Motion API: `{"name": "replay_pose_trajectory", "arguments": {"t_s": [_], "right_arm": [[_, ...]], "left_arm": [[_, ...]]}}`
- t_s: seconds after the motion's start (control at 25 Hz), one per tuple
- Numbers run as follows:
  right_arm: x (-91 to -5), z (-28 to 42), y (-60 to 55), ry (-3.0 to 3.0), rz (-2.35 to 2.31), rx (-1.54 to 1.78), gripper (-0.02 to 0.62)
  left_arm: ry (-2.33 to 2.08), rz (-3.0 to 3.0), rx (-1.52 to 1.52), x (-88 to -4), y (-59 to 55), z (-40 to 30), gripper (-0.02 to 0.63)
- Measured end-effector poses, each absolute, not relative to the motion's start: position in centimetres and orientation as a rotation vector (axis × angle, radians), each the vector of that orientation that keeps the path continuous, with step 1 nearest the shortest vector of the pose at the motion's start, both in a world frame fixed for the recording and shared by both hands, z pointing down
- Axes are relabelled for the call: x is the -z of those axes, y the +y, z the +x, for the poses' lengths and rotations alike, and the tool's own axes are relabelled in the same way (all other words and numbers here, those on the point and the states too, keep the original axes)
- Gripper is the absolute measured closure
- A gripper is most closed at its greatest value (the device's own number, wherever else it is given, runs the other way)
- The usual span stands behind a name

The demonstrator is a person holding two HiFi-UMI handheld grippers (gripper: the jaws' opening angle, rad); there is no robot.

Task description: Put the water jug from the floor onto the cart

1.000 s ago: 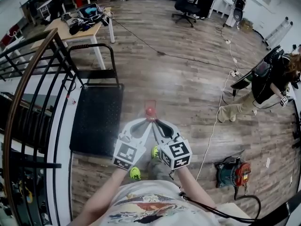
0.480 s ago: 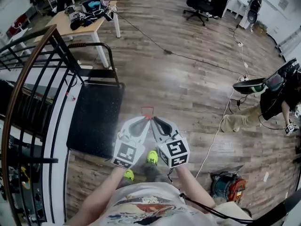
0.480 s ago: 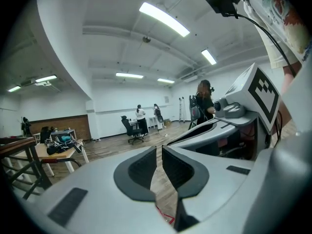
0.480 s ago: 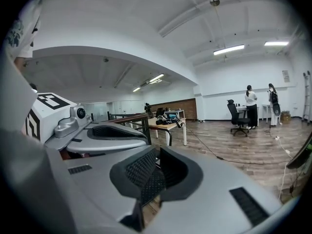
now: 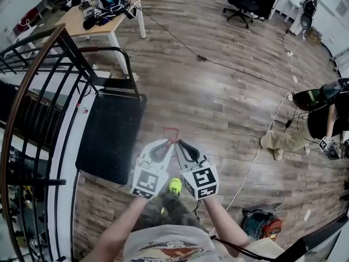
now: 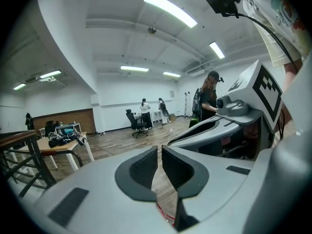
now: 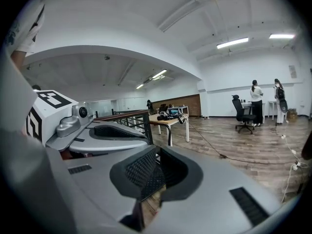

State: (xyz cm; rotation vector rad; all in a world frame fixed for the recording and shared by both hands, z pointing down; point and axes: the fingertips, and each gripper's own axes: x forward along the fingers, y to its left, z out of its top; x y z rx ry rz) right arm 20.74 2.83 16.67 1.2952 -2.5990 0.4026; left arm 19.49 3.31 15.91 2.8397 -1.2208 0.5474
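We saw left tool (image 5: 170, 142) and right tool (image 5: 178, 142), tips together, each clenched on a red handle (image 5: 170, 130), right of the black cart (image 5: 109, 135).

Wood-plank floor (image 5: 229, 108), matt textured cart (image 5: 109, 141)

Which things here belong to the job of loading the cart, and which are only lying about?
Job: cart, left gripper, right gripper, red part at their jaws' tips, perhaps the jug's handle.
Lying about: table with gear, office chair, stair railing, teal-red machine.
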Motion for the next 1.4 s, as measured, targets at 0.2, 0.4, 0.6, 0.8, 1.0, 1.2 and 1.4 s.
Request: {"name": "replay_pose_trajectory", "arguments": {"t_s": [0.2,0.4,0.6,0.8,1.0,1.2,1.4], "right_arm": [[-20.4,21.1,0.7,-2.571,1.314,-0.439,0.563],[-23.4,20.4,-0.8,-2.578,1.289,-0.440,0.563],[-27.8,19.7,-1.8,-2.564,1.292,-0.457,0.563],[-32.9,19.8,-3.4,-2.518,1.279,-0.475,0.549],[-37.6,20.4,-5.2,-2.476,1.298,-0.519,0.520],[-42.0,20.5,-6.0,-2.439,1.308,-0.579,0.500],[-46.6,20.1,-6.9,-2.413,1.327,-0.575,0.499]], "left_arm": [[-1.213,2.809,-0.577,-19.7,0.9,19.8,0.588],[-1.224,2.784,-0.605,-23.1,-0.7,19.1,0.588],[-1.202,2.764,-0.652,-28.1,-1.5,18.3,0.588],[-1.170,2.724,-0.656,-33.2,-3.2,18.2,0.586],[-1.166,2.730,-0.664,-37.0,-5.2,18.6,0.586],[-1.150,2.711,-0.691,-40.8,-6.6,18.8,0.586],[-1.133,2.720,-0.705,-45.2,-7.4,18.4,0.587]]}}
